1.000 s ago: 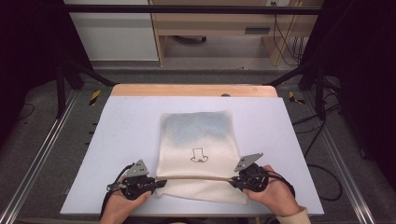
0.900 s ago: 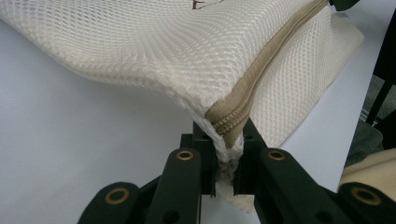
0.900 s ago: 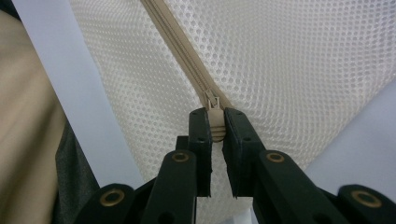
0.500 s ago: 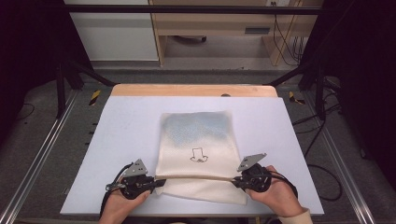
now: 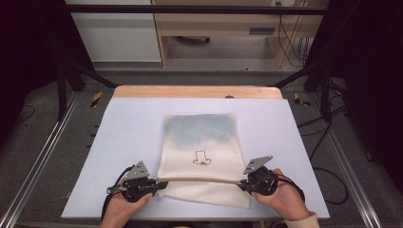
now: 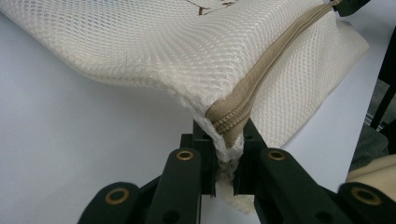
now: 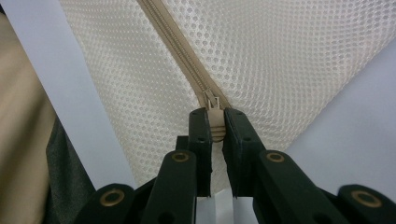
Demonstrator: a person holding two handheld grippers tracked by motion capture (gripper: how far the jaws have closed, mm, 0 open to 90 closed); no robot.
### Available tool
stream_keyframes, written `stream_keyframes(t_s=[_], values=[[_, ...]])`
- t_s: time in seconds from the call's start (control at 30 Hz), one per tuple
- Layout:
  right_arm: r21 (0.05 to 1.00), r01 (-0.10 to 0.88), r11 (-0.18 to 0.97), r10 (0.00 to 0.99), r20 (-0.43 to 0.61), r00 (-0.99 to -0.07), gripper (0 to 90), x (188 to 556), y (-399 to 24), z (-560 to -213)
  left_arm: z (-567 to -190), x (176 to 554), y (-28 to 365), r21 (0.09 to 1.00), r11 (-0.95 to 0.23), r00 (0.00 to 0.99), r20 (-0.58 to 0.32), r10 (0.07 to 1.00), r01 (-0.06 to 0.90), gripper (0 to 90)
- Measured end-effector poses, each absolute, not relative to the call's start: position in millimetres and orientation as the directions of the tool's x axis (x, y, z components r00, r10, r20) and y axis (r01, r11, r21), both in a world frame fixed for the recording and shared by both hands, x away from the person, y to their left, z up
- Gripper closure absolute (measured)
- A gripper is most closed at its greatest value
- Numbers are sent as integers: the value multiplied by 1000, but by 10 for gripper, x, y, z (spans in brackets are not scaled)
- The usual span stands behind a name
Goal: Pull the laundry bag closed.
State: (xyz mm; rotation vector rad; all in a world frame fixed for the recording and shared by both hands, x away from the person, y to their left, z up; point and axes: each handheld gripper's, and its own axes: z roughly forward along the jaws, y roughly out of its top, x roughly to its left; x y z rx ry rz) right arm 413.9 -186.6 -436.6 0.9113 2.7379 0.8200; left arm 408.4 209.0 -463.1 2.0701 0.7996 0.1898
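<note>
A cream mesh bag (image 5: pixel 202 142) with a small printed outline lies on the white table (image 5: pixel 119 137), its tan zipper (image 5: pixel 199 180) running across the near edge. My left gripper (image 5: pixel 159 183) is shut on the bag's left zipper end (image 6: pixel 229 123), where mesh and zipper tape are pinched between the jaws. My right gripper (image 5: pixel 241 183) is shut on the zipper pull (image 7: pixel 214 109) at the right end. The zipper is stretched taut and lifted slightly between the two grippers. In the left gripper view the bag (image 6: pixel 187 51) rises away from the table.
A wooden strip (image 5: pixel 197 91) borders the table's far edge. Metal rails (image 5: pixel 43 156) run along both sides, with cables on the floor (image 5: pixel 328 171) at the right. A pale cabinet and a wooden shelf stand beyond the table.
</note>
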Motion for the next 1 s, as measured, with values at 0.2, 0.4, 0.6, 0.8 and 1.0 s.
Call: stream_keyframes(t_s=[0.2, 0.4, 0.6, 0.8, 1.0], values=[[537, 519, 665, 595, 39, -803, 822, 4131, -1868, -4365, -4626, 4085, 2096, 786, -405, 780, -150, 607, 466, 823], [544, 517, 661, 595, 41, -803, 822, 4126, -1888, -4360, -4627, 4084, 2098, 786, -404, 779, -151, 609, 468, 823], [530, 526, 665, 603, 35, -797, 822, 4140, -1919, -4388, -4620, 4089, 2105, 788, -401, 779, -152, 609, 467, 823], [526, 538, 659, 613, 41, -789, 822, 4146, -1948, -4406, -4612, 4089, 2122, 789, -402, 776, -144, 614, 465, 823], [519, 538, 664, 608, 44, -792, 822, 4144, -1956, -4415, -4602, 4094, 2132, 791, -400, 775, -141, 616, 463, 823]])
